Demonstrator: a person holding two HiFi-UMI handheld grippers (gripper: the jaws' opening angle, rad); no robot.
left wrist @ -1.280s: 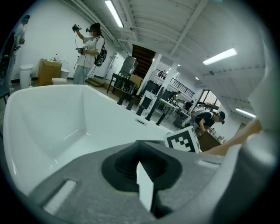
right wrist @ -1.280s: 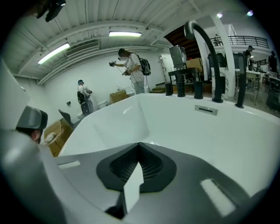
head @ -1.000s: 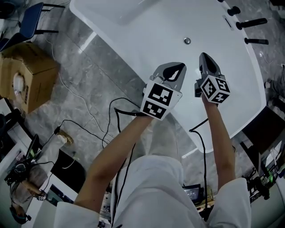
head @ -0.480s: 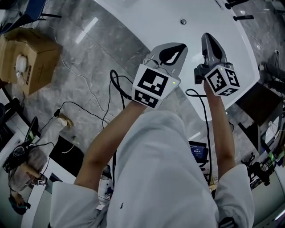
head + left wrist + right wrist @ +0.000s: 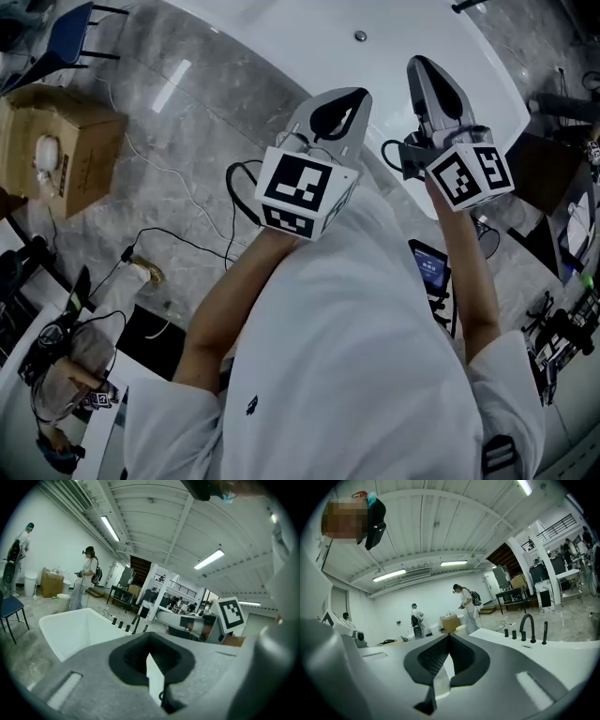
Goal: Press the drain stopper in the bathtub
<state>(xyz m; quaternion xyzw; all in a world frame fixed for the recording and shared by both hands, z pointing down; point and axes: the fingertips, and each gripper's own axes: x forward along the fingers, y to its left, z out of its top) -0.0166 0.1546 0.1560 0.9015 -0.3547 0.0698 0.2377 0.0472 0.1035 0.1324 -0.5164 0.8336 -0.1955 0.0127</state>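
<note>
The white bathtub (image 5: pixel 309 37) lies across the top of the head view. Its small round metal drain stopper (image 5: pixel 360 36) shows on the white surface near the top edge. My left gripper (image 5: pixel 342 94) is shut and empty, held up over the tub's near rim, below and left of the stopper. Beside it my right gripper (image 5: pixel 422 66) is also shut and empty, to the stopper's right. Both point level across the room. The left gripper (image 5: pixel 150 637) view shows the bathtub (image 5: pixel 77 630) beyond its tips. The right gripper (image 5: pixel 449 637) view shows the bathtub's rim (image 5: pixel 562 653) and black faucet (image 5: pixel 527 627).
A cardboard box (image 5: pixel 56 141) and a blue chair (image 5: pixel 66 28) stand on the grey marble floor (image 5: pixel 169 141) at left, with black cables (image 5: pixel 187 239) trailing near my feet. A lit screen (image 5: pixel 431 272) sits at right. People (image 5: pixel 86 578) stand farther back in the hall.
Both grippers have risen and come nearer the head camera. The tub and its stopper have slid toward the top of the view. More of the white coat fills the bottom.
</note>
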